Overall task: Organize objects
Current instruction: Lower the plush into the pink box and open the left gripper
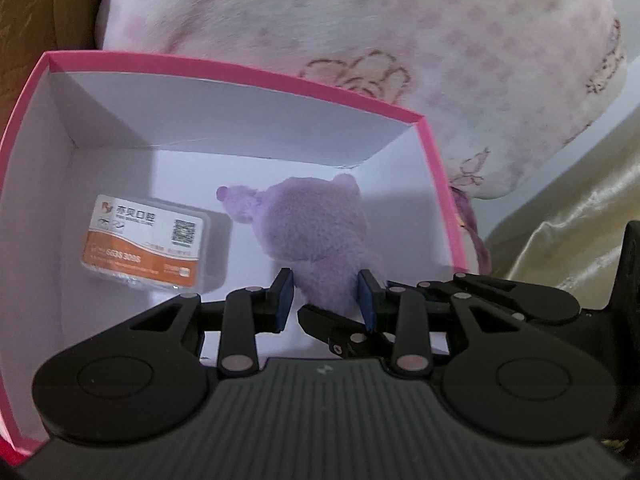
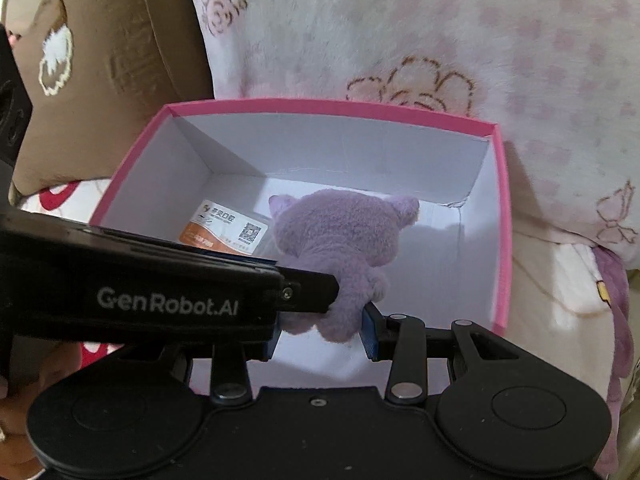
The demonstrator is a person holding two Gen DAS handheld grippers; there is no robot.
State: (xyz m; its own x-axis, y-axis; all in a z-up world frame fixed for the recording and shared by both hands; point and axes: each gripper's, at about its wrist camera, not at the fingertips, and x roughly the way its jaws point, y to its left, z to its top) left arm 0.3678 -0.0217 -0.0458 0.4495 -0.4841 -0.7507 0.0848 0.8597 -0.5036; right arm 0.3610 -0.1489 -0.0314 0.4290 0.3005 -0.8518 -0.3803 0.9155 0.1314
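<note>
Nearest the cameras, both grippers are meeting at the bottom end of a purple plush toy [image 1: 320, 240]. The left gripper [image 1: 326, 300] is pinching the toy's lower body between its blue pads [image 1: 285, 300], which are pressing into the fur on each side. The right gripper [image 2: 322, 330] is closing on the same lower end from its own angle, with fur bulging between its pads; the left tool's black finger is crossing in front of it, so the left pad is partly hidden.

The toy is hanging inside a pink box [image 1: 440, 184] with white walls, head toward the far wall. It is probably light, soft and squashy, so a pinch on the thick body should be holding better than one on an ear. Beside it on the box floor, a small clear case with an orange card [image 1: 152, 248] is lying flat.

Beyond the box, a pink patterned pillow [image 2: 400, 32] is filling the background.
</note>
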